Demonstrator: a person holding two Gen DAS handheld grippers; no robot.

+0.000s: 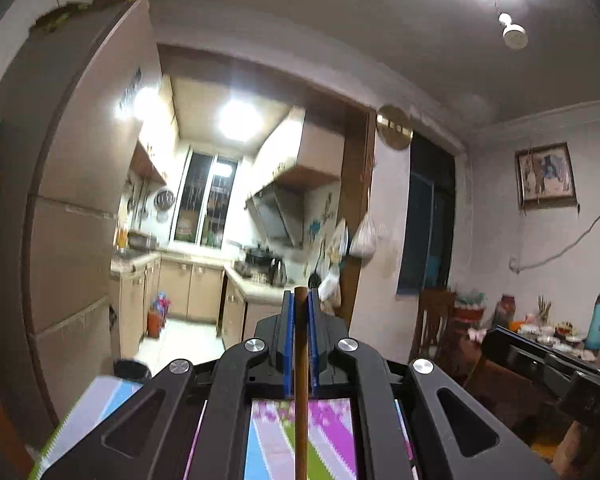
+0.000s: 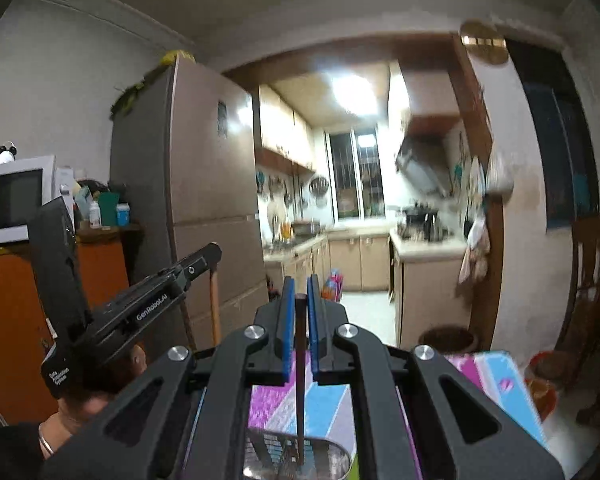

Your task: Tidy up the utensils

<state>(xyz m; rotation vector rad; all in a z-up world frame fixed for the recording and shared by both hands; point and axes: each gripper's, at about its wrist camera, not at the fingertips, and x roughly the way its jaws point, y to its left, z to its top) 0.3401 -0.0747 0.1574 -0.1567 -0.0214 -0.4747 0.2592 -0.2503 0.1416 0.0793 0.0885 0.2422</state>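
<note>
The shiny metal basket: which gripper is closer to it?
Right. The right gripper is just above the metal basket, its chopstick hanging down toward it. The left gripper is off to the side, in front of the fridge.

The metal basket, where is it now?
In the right wrist view the basket sits at the bottom centre on the striped cloth, under the chopstick in the right tongs.
</note>
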